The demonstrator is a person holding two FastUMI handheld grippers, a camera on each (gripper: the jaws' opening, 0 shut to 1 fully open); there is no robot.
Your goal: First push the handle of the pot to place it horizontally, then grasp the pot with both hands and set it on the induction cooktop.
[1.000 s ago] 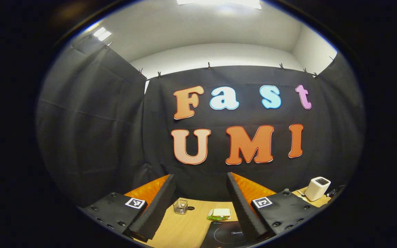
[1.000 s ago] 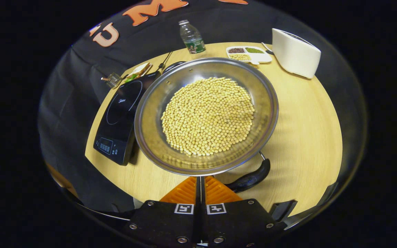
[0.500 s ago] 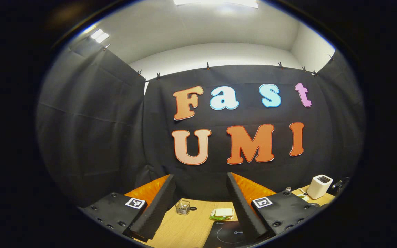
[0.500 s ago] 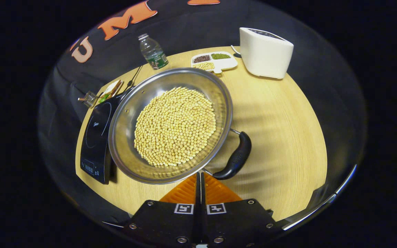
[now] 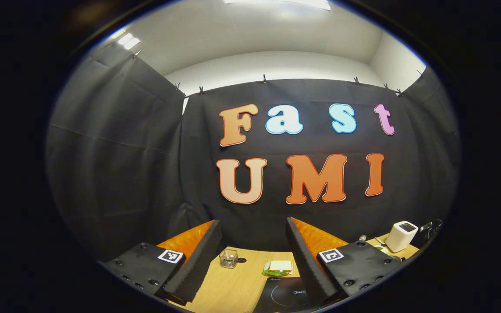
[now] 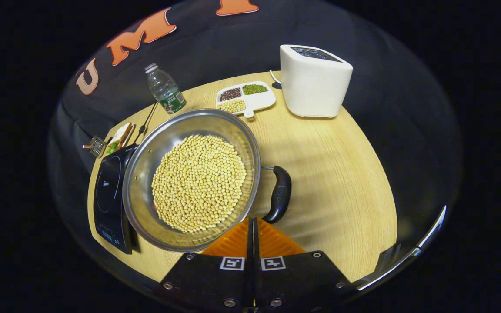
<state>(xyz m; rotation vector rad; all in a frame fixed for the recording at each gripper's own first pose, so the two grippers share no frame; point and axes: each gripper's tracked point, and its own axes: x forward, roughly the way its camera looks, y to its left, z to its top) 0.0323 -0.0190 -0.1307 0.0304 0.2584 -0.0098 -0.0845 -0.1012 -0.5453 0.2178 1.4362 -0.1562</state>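
Pot (image 6: 192, 180), full of beans, has swung since a second ago, its black handle (image 6: 279, 194) moving round the rim; turning seems underway. It sits beside the cooktop (image 6: 108, 195), handles probably in line across it. Right gripper (image 6: 252, 230) is closed, empty; left gripper (image 5: 252, 256) gapes, empty.

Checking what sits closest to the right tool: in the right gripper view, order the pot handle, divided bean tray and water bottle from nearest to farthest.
1. Pot handle, black, just ahead of the right tool, slightly right.
2. Bean tray, far side, beyond the pot.
3. Water bottle, far left edge, by the wall.
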